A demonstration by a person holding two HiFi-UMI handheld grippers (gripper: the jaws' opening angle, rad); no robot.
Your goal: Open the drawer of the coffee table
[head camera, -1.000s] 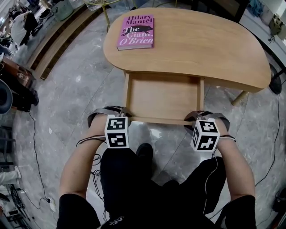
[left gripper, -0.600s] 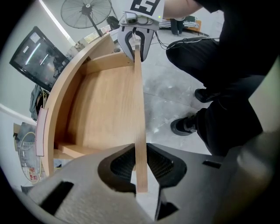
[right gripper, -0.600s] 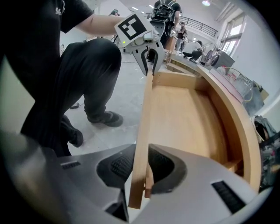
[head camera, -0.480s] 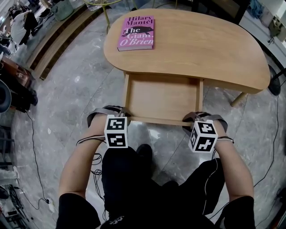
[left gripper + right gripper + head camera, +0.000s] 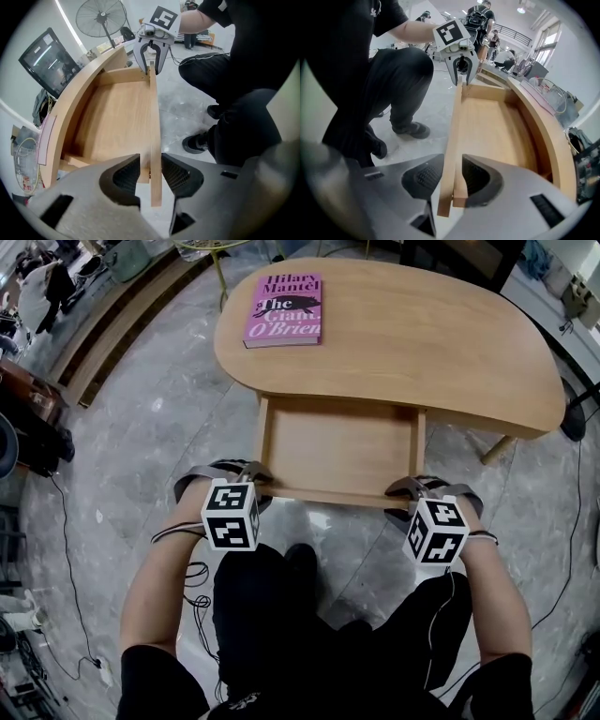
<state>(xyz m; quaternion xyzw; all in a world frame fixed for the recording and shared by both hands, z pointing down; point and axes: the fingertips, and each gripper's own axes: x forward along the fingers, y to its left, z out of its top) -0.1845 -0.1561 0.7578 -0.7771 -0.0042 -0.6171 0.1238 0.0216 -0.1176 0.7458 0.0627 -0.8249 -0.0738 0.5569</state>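
Note:
The light wooden coffee table (image 5: pixel 422 343) has its drawer (image 5: pixel 337 442) pulled out toward me, and the drawer is empty. My left gripper (image 5: pixel 253 486) straddles the left end of the drawer's front board (image 5: pixel 337 493), and my right gripper (image 5: pixel 406 495) straddles the right end. In the left gripper view the left gripper's (image 5: pixel 151 176) jaws are opening: the board (image 5: pixel 154 131) stands between the pads with a gap beside it. In the right gripper view the right gripper's (image 5: pixel 451 180) jaws are opening too, loose around the board (image 5: pixel 452 140).
A pink book (image 5: pixel 284 307) lies on the tabletop's far left. My knees and a black shoe (image 5: pixel 302 559) are just in front of the drawer. Cables (image 5: pixel 70 549) trail over the grey floor at left. A fan (image 5: pixel 101 18) and a monitor (image 5: pixel 47 61) stand beyond the table.
Both marker cubes have drawn back slightly toward me, the left one also a little leftward. The drawer stays pulled out in the same place.

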